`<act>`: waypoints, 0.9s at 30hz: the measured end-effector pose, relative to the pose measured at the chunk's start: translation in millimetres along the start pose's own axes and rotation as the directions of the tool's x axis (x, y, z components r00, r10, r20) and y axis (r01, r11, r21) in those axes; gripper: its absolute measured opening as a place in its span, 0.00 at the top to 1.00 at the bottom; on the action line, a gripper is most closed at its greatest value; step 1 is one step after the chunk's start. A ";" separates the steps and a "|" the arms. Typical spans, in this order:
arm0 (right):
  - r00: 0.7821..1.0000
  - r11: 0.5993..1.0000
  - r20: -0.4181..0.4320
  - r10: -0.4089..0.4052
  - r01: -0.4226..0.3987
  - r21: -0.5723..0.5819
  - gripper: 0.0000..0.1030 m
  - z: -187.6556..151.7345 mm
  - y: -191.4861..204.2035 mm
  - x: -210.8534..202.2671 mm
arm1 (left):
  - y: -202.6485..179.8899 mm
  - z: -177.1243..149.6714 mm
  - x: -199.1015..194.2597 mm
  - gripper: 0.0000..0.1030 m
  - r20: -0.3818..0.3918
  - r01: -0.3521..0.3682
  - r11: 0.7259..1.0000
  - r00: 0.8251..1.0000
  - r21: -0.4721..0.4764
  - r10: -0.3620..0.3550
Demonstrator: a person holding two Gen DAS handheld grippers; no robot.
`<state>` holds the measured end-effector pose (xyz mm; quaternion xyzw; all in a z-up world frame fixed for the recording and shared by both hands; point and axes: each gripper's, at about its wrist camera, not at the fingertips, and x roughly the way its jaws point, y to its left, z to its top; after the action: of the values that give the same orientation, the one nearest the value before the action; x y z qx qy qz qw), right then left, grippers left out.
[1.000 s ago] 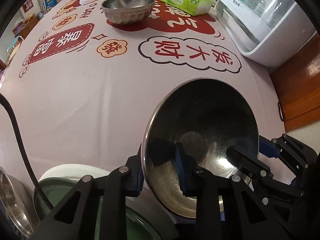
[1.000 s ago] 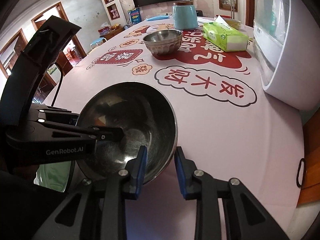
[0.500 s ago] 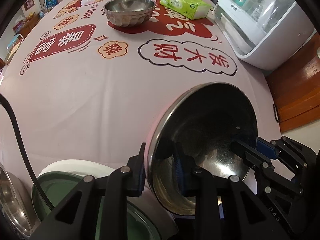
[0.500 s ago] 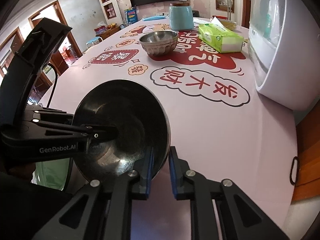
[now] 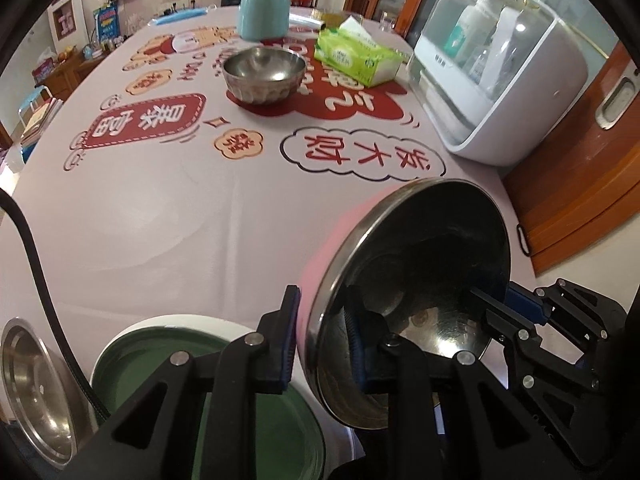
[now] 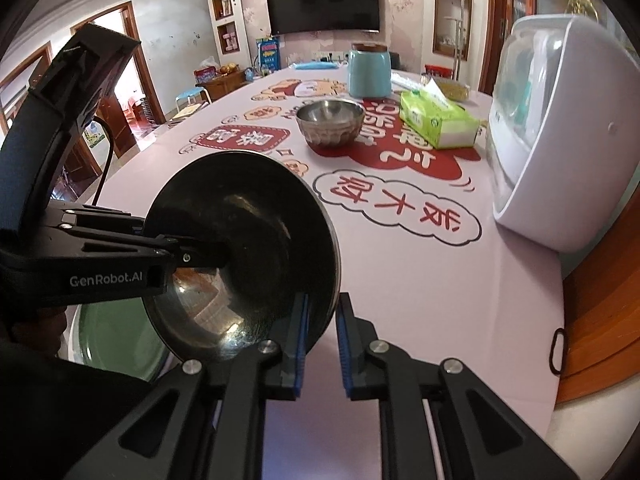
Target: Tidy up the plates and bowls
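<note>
1. Noting at the far left a shallow round stainless-steel dish, lying on the pale pink printed tablecloth and not stacked with anything.
2. Finding just beside it a round dark-green plate with a white rim, also lying flat near the table's front edge; judging both as waiting to be sorted.
3. Clamping with the left gripper: pads pinching the near rim of the wide steel bowl with a pink outside, one pad on the pink outer wall and one inside, having just tightened a little.
4. Holding that bowl tilted, its dark interior facing the cameras and its lower edge overlapping the green plate's right side; appearing clear of the cloth, though contact underneath is hidden.
5. Clamping with the right gripper on the opposite rim, jaws having just been closing with the rim between them, now nearly together on it.
6. Spotting well apart, farther up the table, a small fluted steel bowl standing upright on the red print, untouched.
7. Judging the task as early: one bowl in a two-handed grip and not yet set down anywhere, three other pieces left separate, no stack showing.
</note>
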<state>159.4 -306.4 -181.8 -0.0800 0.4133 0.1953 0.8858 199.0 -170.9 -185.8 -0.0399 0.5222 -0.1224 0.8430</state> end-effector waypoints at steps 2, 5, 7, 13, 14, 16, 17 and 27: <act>1.000 1.000 0.008 -0.001 0.001 -0.010 0.87 -0.7 5.1 -5.5 | 1.8 -3.7 -8.5 0.80 0.017 0.003 1.000 1.000 -0.004 -0.003; 1.000 1.000 0.019 0.003 -0.003 -0.023 0.87 -0.5 13.4 -11.6 | 6.6 -10.3 -22.1 0.80 0.043 0.003 1.000 0.999 -0.010 -0.003; 1.000 0.999 0.029 0.010 -0.009 -0.033 0.87 1.4 20.5 -16.4 | 10.7 -14.7 -31.4 0.81 0.059 0.000 1.000 0.998 -0.016 0.001; 0.998 0.998 0.051 0.031 -0.028 -0.050 0.87 7.6 40.4 -25.1 | 26.2 -25.8 -55.0 0.82 0.106 -0.018 0.999 0.994 -0.040 0.022; 0.998 0.998 0.055 0.034 -0.031 -0.053 0.87 8.7 44.0 -26.2 | 28.7 -27.7 -58.3 0.82 0.111 -0.022 0.999 0.994 -0.043 0.027; 0.997 0.998 0.062 0.042 -0.038 -0.056 0.87 10.6 52.9 -27.8 | 35.2 -32.7 -65.2 0.83 0.117 -0.030 0.998 0.992 -0.049 0.036; 0.997 0.997 0.064 0.049 -0.045 -0.056 0.87 11.7 57.1 -28.2 | 38.9 -35.4 -68.7 0.83 0.119 -0.035 0.998 0.992 -0.053 0.041; 0.991 0.990 0.063 0.122 -0.116 -0.082 0.89 16.5 110.2 -27.8 | 88.4 -64.6 -103.3 0.83 0.123 -0.068 0.989 0.989 -0.128 0.084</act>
<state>109.4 -208.8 -147.8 -0.0832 0.3792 0.2665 0.8822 112.2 -55.9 -142.2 -0.0795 0.4746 -0.0549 0.8749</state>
